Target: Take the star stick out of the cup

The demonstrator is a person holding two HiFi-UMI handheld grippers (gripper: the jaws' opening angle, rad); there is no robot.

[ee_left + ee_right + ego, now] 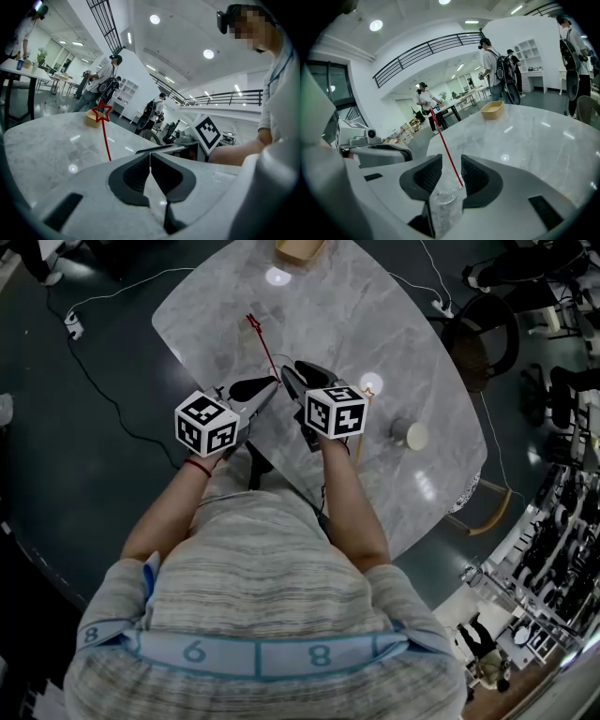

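The grey marble table has a rounded outline. Its left edge runs from the upper middle of the head view down to the person's arms, and its right edge curves along the right middle of the frame. Most of the top is bare. There is a wooden tray at the far edge, and a small pale round object near the right edge, well apart from the grippers.

Both tools are at the near side of the table, just beside each other. The right gripper has its jaws closed on a clear plastic cup. The red star stick stands in this cup and leans away toward the upper left of the right gripper view. The left gripper has its jaws pressed together with nothing between them, and the stick rises just to the left of its tips (the star is at the top, in front of the tray).

Around the table is a dark floor, with a white cable at the upper left and chairs at the right. The room is a bright hall with a railed balcony, where other people stand.
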